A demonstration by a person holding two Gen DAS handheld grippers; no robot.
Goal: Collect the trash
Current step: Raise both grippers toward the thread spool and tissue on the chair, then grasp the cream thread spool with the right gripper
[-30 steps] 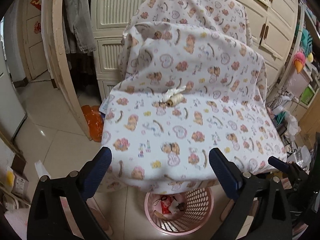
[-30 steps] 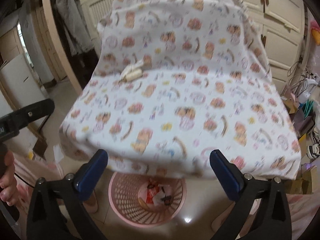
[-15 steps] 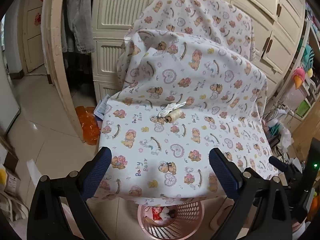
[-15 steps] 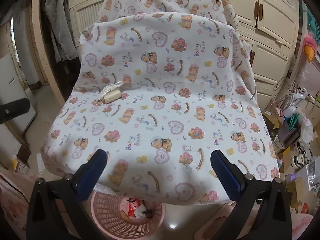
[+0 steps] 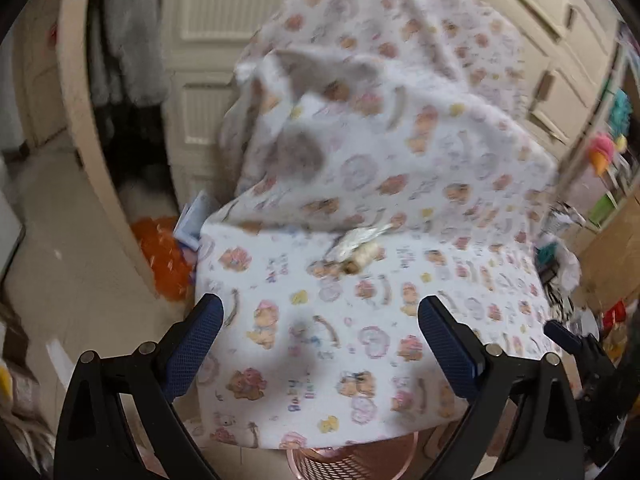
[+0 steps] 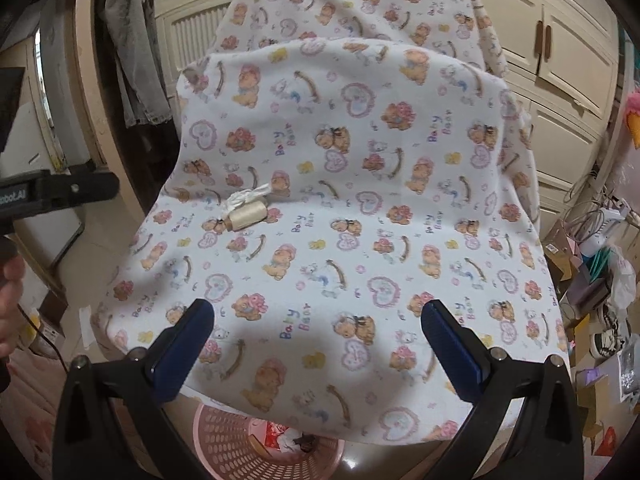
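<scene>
A cream thread spool (image 6: 249, 218) (image 5: 362, 258) with a crumpled white wrapper (image 6: 247, 197) (image 5: 358, 238) lies on the seat of a chair draped in a bear-print cloth (image 6: 360, 184) (image 5: 360, 320). A pink perforated trash basket (image 6: 228, 446) (image 5: 352, 464) with red scraps inside stands on the floor under the seat's front edge. My left gripper (image 5: 320, 336) is open and empty, above the seat's front. My right gripper (image 6: 318, 340) is open and empty, also over the seat's front. The left view is blurred.
Cream cupboard doors (image 6: 568, 52) stand behind the chair. Grey clothes (image 6: 132, 60) hang by a door frame at left. An orange bag (image 5: 164, 256) lies on the floor left of the chair. Boxes and clutter (image 6: 592, 288) fill the floor at right.
Both grippers have risen and moved in over the seat. The basket has slid further under the seat edge in both views. The left view is now motion-blurred.
</scene>
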